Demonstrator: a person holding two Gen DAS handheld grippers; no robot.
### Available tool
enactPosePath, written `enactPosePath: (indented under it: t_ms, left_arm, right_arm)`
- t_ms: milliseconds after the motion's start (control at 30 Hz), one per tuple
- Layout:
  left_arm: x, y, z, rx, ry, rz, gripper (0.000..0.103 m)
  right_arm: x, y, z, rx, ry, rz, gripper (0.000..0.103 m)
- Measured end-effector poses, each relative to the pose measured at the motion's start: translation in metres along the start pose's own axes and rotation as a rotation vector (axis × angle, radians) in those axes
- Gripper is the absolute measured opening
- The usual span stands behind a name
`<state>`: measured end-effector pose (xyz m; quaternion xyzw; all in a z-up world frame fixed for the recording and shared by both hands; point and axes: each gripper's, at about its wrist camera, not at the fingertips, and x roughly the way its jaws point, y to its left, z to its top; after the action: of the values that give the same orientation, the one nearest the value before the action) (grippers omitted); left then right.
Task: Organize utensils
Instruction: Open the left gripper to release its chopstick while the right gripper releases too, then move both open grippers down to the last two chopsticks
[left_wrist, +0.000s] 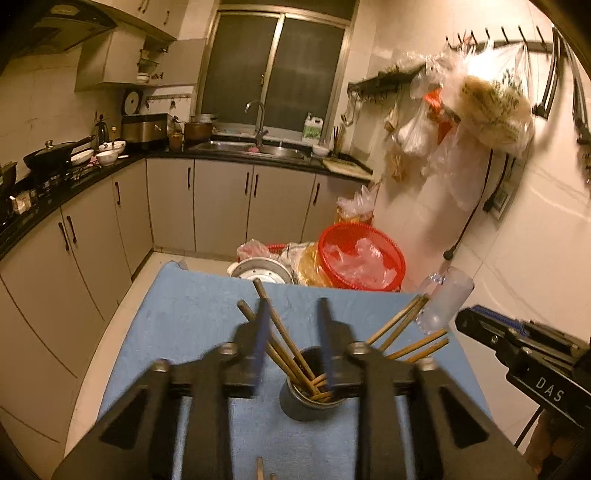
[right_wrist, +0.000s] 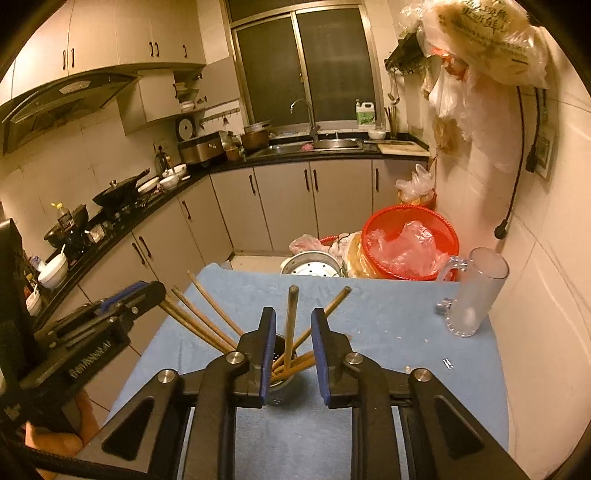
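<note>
A metal utensil cup (left_wrist: 308, 400) stands on the blue cloth (left_wrist: 192, 314) and holds several wooden chopsticks (left_wrist: 280, 332) that fan out left and right. In the right wrist view the cup (right_wrist: 282, 387) and chopsticks (right_wrist: 291, 325) sit between the fingers. My left gripper (left_wrist: 293, 314) is open above the cup and holds nothing. My right gripper (right_wrist: 293, 321) is open around the upright chopsticks without touching them. Two more chopstick ends (left_wrist: 260, 467) lie on the cloth at the bottom of the left wrist view. Each gripper shows at the other view's edge.
A clear glass mug (right_wrist: 476, 291) stands at the cloth's right side by the wall. Beyond the far edge sit a red basket (right_wrist: 410, 240) with plastic bags and a metal steamer (right_wrist: 310, 264). Kitchen counters (right_wrist: 110, 221) run along the left and back.
</note>
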<state>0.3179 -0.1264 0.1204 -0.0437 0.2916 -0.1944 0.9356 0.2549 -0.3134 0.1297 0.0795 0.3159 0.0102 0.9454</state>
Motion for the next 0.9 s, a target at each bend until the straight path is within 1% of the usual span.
enactPosePath:
  t_ms: [33, 100, 133, 167, 200, 233, 267, 300, 333, 367, 400, 433, 467, 500, 600, 700, 900]
  left_arm:
    - [-0.008, 0.002, 0.0, 0.0, -0.017, 0.001, 0.033]
    - [-0.021, 0.006, -0.002, 0.008, -0.032, 0.0, 0.033]
    - [-0.03, 0.009, -0.005, 0.01, -0.037, -0.001, 0.034]
    - [-0.037, 0.012, -0.008, 0.01, -0.041, -0.002, 0.037]
    - [-0.042, 0.015, -0.011, 0.007, -0.044, -0.002, 0.046]
    - [-0.05, 0.02, -0.017, 0.0, -0.047, 0.001, 0.054]
    - [-0.057, 0.026, -0.024, -0.011, -0.052, 0.004, 0.072]
    - [-0.063, 0.033, -0.033, -0.025, -0.06, 0.01, 0.084]
    - [-0.067, 0.037, -0.04, -0.033, -0.062, 0.019, 0.087]
    - [-0.07, 0.044, -0.05, -0.043, -0.06, 0.033, 0.088]
    - [-0.069, 0.05, -0.061, -0.05, -0.042, 0.051, 0.088]
    - [-0.067, 0.055, -0.07, -0.057, -0.018, 0.064, 0.089]
    - [-0.06, 0.061, -0.081, -0.067, 0.026, 0.073, 0.09]
    - [-0.055, 0.065, -0.087, -0.074, 0.058, 0.075, 0.09]
    - [-0.031, 0.079, -0.116, -0.101, 0.195, 0.091, 0.09]
    - [-0.015, 0.087, -0.133, -0.114, 0.254, 0.108, 0.09]
    - [0.019, 0.083, -0.146, -0.1, 0.363, 0.117, 0.09]
  right_arm:
    - [-0.005, -0.001, -0.001, 0.001, -0.005, 0.003, 0.022]
    - [-0.018, -0.004, -0.008, 0.005, -0.017, 0.011, 0.028]
    - [-0.024, -0.005, -0.011, 0.008, -0.023, 0.02, 0.035]
    - [-0.027, -0.005, -0.014, 0.01, -0.026, 0.027, 0.043]
    - [-0.034, -0.006, -0.021, 0.015, -0.031, 0.036, 0.046]
    - [-0.039, -0.007, -0.03, 0.022, -0.035, 0.041, 0.055]
    - [-0.042, -0.008, -0.036, 0.028, -0.038, 0.045, 0.065]
    - [-0.046, -0.009, -0.046, 0.039, -0.041, 0.057, 0.069]
    - [-0.047, -0.011, -0.057, 0.053, -0.04, 0.067, 0.076]
    - [-0.047, -0.011, -0.068, 0.065, -0.033, 0.074, 0.08]
    - [-0.045, -0.012, -0.079, 0.077, -0.019, 0.082, 0.082]
    - [-0.041, -0.013, -0.089, 0.087, 0.0, 0.092, 0.087]
    - [-0.037, -0.013, -0.096, 0.092, 0.016, 0.098, 0.089]
    - [-0.031, -0.013, -0.105, 0.099, 0.045, 0.104, 0.089]
    - [-0.016, -0.012, -0.124, 0.117, 0.109, 0.109, 0.089]
    - [-0.012, -0.009, -0.133, 0.107, 0.127, 0.103, 0.089]
    - [-0.013, -0.009, -0.139, 0.101, 0.136, 0.088, 0.089]
